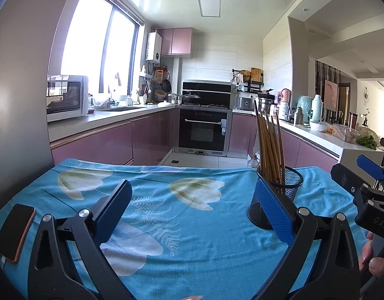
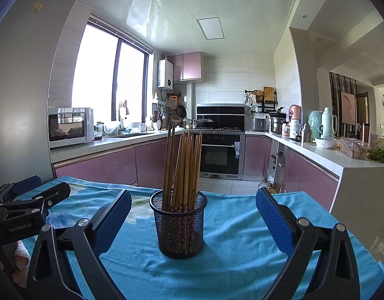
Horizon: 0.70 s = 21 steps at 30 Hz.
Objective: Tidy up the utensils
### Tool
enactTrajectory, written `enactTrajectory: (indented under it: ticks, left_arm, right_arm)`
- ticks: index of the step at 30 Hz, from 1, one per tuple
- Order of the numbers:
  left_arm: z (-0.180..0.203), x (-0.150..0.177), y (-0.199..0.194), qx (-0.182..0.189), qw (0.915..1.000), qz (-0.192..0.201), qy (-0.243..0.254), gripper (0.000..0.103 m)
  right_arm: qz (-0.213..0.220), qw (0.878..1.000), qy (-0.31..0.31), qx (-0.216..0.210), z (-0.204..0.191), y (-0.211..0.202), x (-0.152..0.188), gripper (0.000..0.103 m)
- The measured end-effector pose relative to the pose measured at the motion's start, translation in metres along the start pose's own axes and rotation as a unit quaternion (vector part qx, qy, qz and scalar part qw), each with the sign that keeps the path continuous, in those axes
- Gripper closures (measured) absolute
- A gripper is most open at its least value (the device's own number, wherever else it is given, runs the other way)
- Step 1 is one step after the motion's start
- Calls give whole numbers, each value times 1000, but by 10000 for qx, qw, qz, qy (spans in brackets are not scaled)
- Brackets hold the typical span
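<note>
A black mesh cup [image 2: 178, 227] stands upright on the blue floral cloth, holding several brown chopsticks [image 2: 184, 170] and a longer wooden handle. My right gripper [image 2: 194, 205] is open, its blue-padded fingers wide on either side of the cup and a little nearer than it, touching nothing. In the left wrist view the same cup [image 1: 289, 187] with its chopsticks [image 1: 269, 145] sits just behind my right-hand finger. My left gripper [image 1: 194, 195] is open over bare cloth, empty. The right gripper's body [image 1: 367, 195] shows at the far right edge.
A phone [image 1: 14, 232] with a cable lies at the table's left edge. The blue cloth [image 1: 192, 225] covers the whole table; its far edge drops to the kitchen floor. Counters with appliances run along both sides. A person's fingers [image 1: 372, 257] hold the right gripper's handle.
</note>
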<state>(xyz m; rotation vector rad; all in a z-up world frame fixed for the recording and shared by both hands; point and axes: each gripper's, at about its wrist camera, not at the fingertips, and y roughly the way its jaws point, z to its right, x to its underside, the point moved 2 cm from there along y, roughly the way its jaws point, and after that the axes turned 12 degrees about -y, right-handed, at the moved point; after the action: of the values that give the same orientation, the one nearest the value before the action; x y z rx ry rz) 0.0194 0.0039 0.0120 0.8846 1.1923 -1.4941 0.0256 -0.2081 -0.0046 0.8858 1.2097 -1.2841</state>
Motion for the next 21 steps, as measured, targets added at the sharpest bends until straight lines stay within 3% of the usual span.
enactTrajectory:
  ticks: [21]
  left_arm:
    - [1,3,2,10,10000,-8,-4,6]
  right_arm:
    - [-46,10000,35,2,1,0,0,7]
